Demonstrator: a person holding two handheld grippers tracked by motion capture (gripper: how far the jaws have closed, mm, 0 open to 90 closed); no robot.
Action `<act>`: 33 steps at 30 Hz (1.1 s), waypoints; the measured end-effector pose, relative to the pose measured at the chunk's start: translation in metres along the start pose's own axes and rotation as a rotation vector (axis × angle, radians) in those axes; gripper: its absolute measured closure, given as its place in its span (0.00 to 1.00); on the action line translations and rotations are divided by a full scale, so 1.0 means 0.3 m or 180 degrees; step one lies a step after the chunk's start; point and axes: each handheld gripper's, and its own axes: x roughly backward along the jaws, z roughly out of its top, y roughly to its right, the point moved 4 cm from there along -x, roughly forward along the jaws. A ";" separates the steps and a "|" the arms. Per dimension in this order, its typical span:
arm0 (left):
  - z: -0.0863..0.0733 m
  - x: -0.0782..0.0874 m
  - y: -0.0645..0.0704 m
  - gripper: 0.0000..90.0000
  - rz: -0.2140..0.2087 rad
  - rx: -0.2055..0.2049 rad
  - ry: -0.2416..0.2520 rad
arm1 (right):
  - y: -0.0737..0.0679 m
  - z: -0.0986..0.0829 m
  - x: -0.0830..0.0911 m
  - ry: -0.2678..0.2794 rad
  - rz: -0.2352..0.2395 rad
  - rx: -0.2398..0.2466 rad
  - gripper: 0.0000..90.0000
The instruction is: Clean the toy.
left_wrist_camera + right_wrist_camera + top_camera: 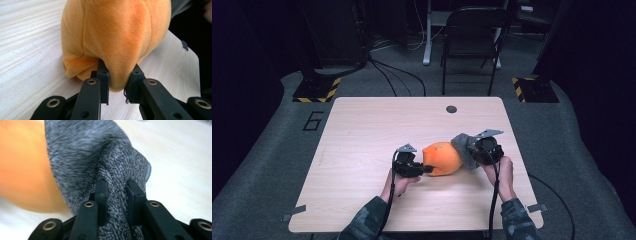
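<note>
An orange plush toy (442,158) lies on the light wooden table (362,150), right of the middle. A grey knitted sock (464,147) covers its right end. My left gripper (424,169) is shut on the plush toy (112,37) at its left end, a fold of orange fabric pinched between the jaws (117,85). My right gripper (475,151) is shut on the grey sock (105,165), with bunched knit between its fingertips (116,192). The orange plush (22,170) shows blurred to the left in the right gripper view.
A small round hole (451,109) sits near the table's far edge. A dark folding chair (472,40) stands beyond the table. Yellow-black striped floor plates (317,90) lie at both far corners. Cables trail from both grippers toward the front edge.
</note>
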 end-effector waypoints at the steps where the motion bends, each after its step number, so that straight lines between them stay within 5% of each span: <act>1: 0.000 -0.001 0.001 0.85 -0.0001 -0.0012 0.0002 | -0.014 0.019 0.031 0.0092 0.0046 -0.0015 0.82; 5: 0.000 -0.001 0.001 0.85 0.0004 -0.0014 0.0002 | -0.088 0.075 0.111 0.0366 0.0202 0.0214 0.82; 10: -0.001 -0.002 0.003 0.85 0.0033 -0.0021 0.0003 | -0.169 0.052 0.021 0.0106 0.0187 0.0449 0.82; 13: -0.002 -0.004 0.002 0.84 0.0024 -0.0024 -0.0002 | -0.170 0.029 -0.022 0.0039 0.0122 0.0448 0.82; 20: 0.000 -0.006 0.002 0.80 -0.0001 -0.0050 0.0016 | -0.165 0.026 -0.024 0.0066 0.0122 0.0374 0.83; 31: 0.010 0.010 0.006 0.39 0.0117 -0.0264 0.0052 | -0.146 0.019 -0.035 0.0039 0.0105 0.0342 0.83; 33: 0.009 0.015 0.008 0.32 0.0203 -0.0396 0.0076 | -0.142 0.017 -0.036 0.0023 0.0111 0.0314 0.83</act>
